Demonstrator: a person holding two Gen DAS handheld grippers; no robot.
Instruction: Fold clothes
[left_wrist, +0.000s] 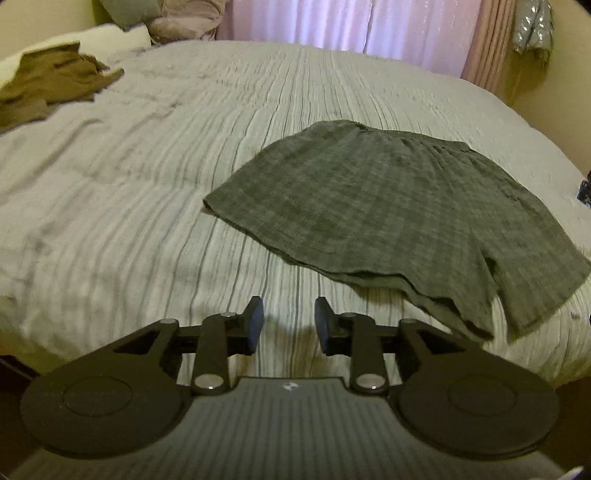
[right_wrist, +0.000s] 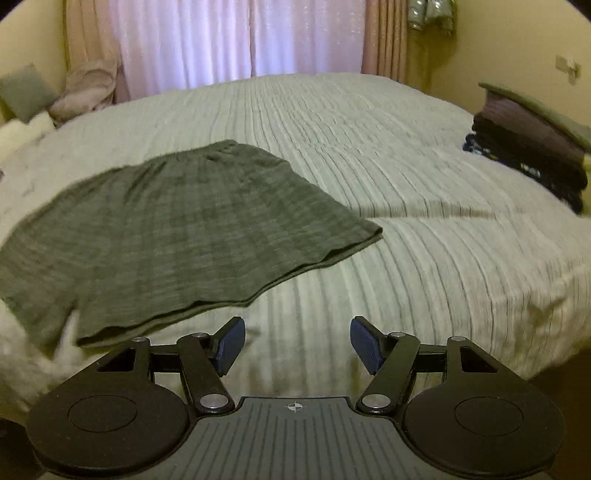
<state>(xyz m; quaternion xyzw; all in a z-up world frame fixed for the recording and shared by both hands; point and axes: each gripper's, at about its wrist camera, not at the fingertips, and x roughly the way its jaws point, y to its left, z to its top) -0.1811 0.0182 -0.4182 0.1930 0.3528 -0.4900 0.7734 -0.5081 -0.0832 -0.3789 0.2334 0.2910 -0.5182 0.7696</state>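
Grey plaid shorts (left_wrist: 373, 206) laid flat on bed (left_wrist: 147, 177), unfolded. Left gripper (left_wrist: 289, 319) and right gripper (right_wrist: 297, 341) released, nothing between jaws (both short of hem). Step judged: fold start. Hem corners to be pinched next.

A bed with a pale grey, striped, ribbed bedspread (right_wrist: 406, 155) fills both views. Pink curtains (right_wrist: 240, 40) hang behind its far edge, lit from behind. At the far left corner lie a grey cushion (right_wrist: 26, 90), a crumpled pinkish pillow (right_wrist: 88, 88) and a white fleecy item (left_wrist: 107, 37). A sequinned object (left_wrist: 533, 27) hangs on the cream wall (right_wrist: 517, 40) at right.
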